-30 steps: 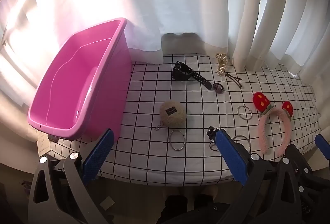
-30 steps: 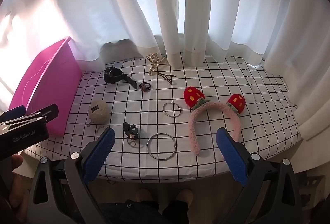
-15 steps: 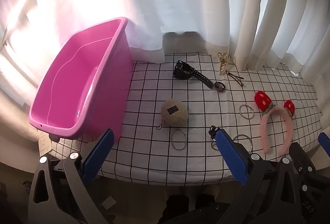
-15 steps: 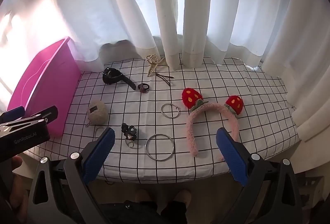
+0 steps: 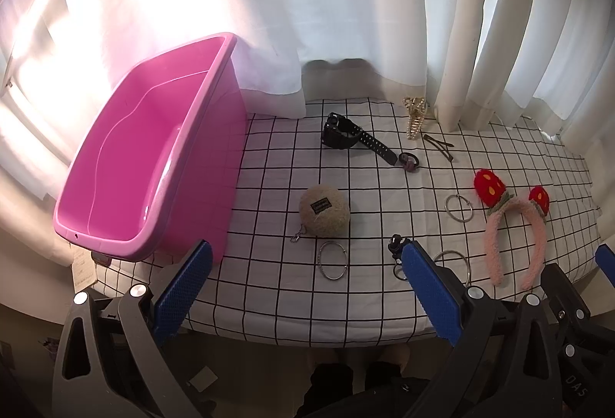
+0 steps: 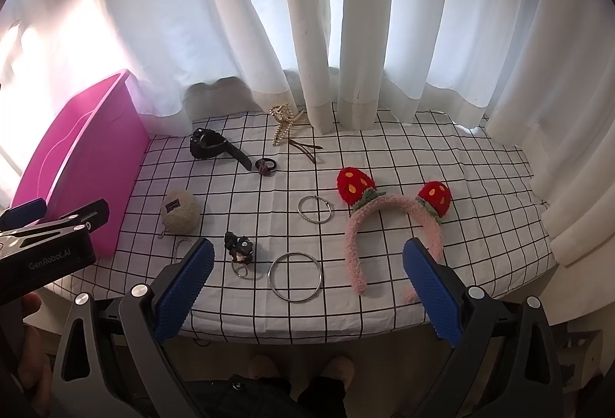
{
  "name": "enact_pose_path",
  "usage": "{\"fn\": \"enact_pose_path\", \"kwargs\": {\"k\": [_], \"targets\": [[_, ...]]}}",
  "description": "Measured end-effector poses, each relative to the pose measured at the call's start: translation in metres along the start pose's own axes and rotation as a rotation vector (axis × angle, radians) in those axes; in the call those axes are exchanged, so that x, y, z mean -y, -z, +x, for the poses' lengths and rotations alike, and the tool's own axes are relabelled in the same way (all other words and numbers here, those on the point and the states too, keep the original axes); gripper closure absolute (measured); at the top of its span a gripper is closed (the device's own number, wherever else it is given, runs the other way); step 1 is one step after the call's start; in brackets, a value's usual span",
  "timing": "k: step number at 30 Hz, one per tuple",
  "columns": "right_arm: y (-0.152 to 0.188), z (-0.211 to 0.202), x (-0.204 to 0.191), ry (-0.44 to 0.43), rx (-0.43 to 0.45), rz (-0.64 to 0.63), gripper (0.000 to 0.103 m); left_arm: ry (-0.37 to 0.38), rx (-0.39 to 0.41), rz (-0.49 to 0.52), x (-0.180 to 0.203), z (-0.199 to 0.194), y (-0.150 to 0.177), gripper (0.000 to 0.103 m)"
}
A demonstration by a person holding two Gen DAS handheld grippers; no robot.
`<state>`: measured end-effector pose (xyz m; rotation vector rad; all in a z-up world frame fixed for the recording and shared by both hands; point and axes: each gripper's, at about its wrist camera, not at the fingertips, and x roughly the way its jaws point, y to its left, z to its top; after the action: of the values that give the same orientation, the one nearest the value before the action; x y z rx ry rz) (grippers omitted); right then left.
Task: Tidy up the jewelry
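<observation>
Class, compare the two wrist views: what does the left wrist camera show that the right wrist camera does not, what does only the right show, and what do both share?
Only the left wrist view shows the inside of the pink plastic bin, which holds nothing. Only the right wrist view shows the whole large silver ring, the left gripper from the side, and part of a hand. Both share the black wristwatch, the beige fluffy ball keychain and the pink strawberry headband on the checked cloth.

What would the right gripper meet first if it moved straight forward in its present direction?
Probably the large silver ring, lying between the open right gripper fingers' line on the checked cloth. Depth is unclear; a higher path could pass over it toward the smaller ring.
</observation>
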<state>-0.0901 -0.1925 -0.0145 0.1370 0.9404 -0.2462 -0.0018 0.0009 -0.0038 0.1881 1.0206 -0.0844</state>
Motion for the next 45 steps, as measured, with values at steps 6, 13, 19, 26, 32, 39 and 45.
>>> {"fn": "enact_pose_path", "kwargs": {"k": [6, 13, 19, 26, 32, 39, 45], "targets": [[0.0, 0.0, 0.0, 0.0, 0.002, -0.001, 0.009, -0.004, 0.005, 0.0, -0.001, 0.0, 0.0, 0.006], [0.001, 0.001, 0.0, -0.001, 0.001, 0.002, 0.009, -0.003, 0.005, 0.004, -0.001, 0.0, -0.001, 0.006], [0.0, 0.001, -0.002, -0.003, 0.002, 0.001, 0.009, -0.005, 0.005, 0.0, -0.002, -0.001, -0.001, 0.006], [0.001, 0.001, -0.002, -0.01, 0.002, 0.0, 0.009, -0.003, 0.003, 0.001, -0.003, 0.0, -0.001, 0.006], [0.006, 0.003, 0.005, -0.029, -0.002, 0.029, 0.009, 0.003, -0.019, -0.009, -0.003, 0.006, 0.004, 0.006], [0.022, 0.011, 0.021, -0.057, -0.013, 0.065, 0.009, 0.043, -0.091, -0.028, 0.002, 0.034, 0.017, 0.006], [0.041, 0.026, 0.044, -0.066, -0.031, 0.08, 0.009, 0.055, -0.085, -0.039, 0.004, 0.059, 0.037, 0.006]]}}
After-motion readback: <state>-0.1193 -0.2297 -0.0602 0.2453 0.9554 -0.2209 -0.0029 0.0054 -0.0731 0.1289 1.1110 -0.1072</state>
